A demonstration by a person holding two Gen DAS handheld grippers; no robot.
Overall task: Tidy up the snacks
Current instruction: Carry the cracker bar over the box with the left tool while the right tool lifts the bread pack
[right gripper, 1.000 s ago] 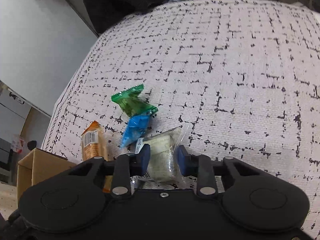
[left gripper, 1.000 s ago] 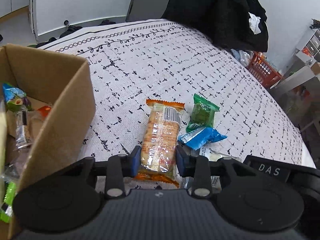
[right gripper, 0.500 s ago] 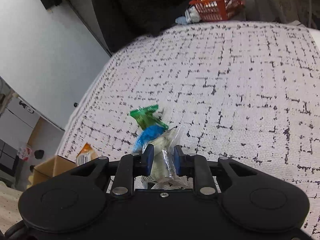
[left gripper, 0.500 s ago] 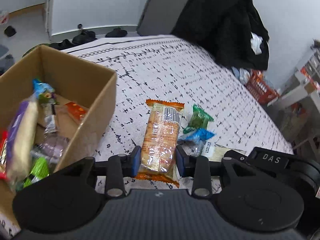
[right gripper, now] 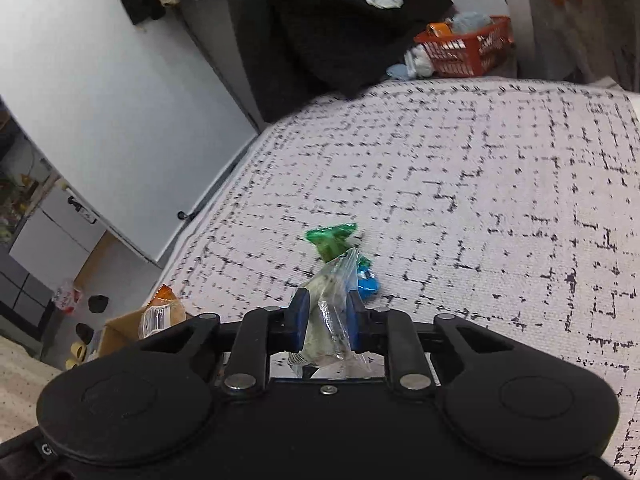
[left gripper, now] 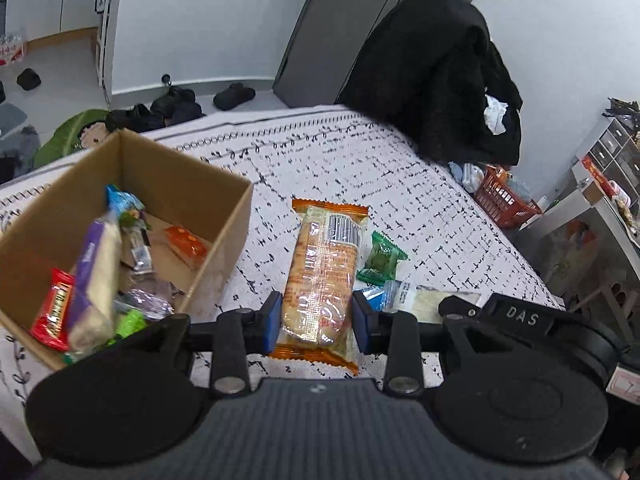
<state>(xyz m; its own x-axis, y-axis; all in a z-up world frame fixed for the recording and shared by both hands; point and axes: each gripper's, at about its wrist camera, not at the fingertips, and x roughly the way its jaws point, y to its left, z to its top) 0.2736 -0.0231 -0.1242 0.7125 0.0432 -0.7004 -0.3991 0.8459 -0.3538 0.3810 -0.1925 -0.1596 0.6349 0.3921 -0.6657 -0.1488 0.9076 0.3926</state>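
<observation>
I am gripping the orange pack (left gripper: 322,280) in my left fingers (left gripper: 316,322), closed on its sides near the lower end so its length is sticking forward, clear of the bed (left gripper: 420,200). The box (left gripper: 224,248) is sitting just to the left by the bed's edge, already holding snacks, so I judge the pack is heading there. My right fingers (right gripper: 325,326) are pinching a clear bag (right gripper: 326,300) narrowly, lifting it above the green packet (right gripper: 330,240) and blue packet (right gripper: 367,282) lying together on the bed.
</observation>
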